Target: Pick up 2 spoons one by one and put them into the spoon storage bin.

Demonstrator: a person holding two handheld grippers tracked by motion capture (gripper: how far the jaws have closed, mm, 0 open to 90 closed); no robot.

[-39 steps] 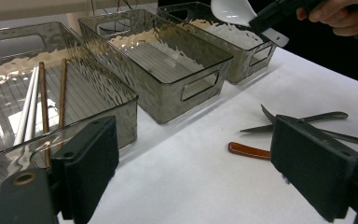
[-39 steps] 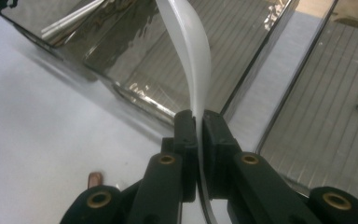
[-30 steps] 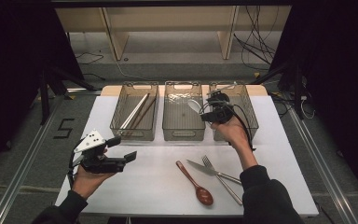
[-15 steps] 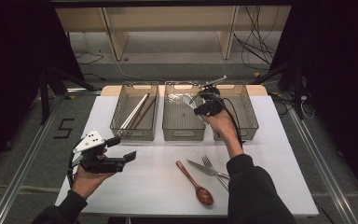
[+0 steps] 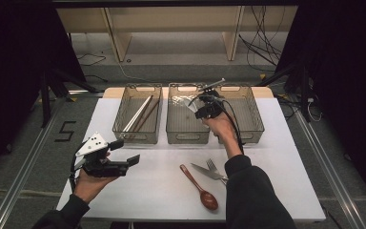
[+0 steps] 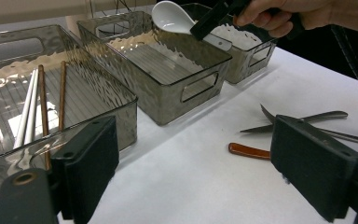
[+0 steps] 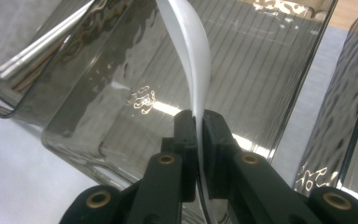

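Observation:
My right gripper (image 5: 201, 106) is shut on the handle of a white ceramic spoon (image 5: 189, 103) and holds it over the middle clear bin (image 5: 186, 138). In the right gripper view the two jaws pinch the thin spoon handle (image 7: 193, 51) edge-on at the gripper (image 7: 199, 126), with the bin's ribbed floor (image 7: 251, 70) below. The left gripper view shows the spoon bowl (image 6: 172, 16) above that bin. My left gripper (image 5: 125, 152) hovers open over the table's near left, with nothing between its jaws (image 6: 205, 172).
The left bin (image 5: 136, 136) holds white and brown chopsticks (image 5: 140, 114). A third bin (image 5: 252, 119) stands at the right. A wooden spoon (image 5: 198, 183), a knife (image 5: 205, 171) and a fork (image 5: 215, 167) lie on the white table near its front.
My right gripper has carried the white spoon leftward, from over the right bin to over the middle bin, and slightly down. The left gripper has stayed put.

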